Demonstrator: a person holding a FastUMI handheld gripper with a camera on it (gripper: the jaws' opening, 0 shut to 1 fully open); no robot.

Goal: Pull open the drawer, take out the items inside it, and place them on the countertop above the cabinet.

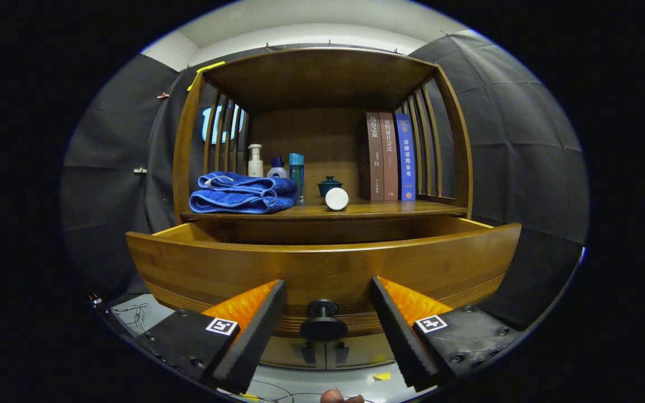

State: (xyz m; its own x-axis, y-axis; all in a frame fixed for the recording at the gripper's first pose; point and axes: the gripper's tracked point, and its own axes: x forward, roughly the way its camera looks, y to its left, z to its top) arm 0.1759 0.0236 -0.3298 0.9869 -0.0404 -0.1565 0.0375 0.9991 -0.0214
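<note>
The wooden drawer point(322, 263) stands pulled out toward me, its curved front panel close ahead. Its round dark knob point(323, 322) sits between my two fingers, which stand apart on either side without touching it. My gripper point(328, 291) is open. The drawer's inside is hidden behind the front panel. Above it lies the countertop point(401, 209) of the cabinet, with a folded blue towel point(241, 193), a white round item point(337, 198) lying on its side and a small dark lidded cup point(329, 185).
Three bottles point(277, 168) stand behind the towel and three upright books point(389, 157) at the right of the shelf. Slatted wooden sides and a top board enclose the countertop. Cables lie on the pale floor point(300, 386) below, and a fingertip shows under the gripper.
</note>
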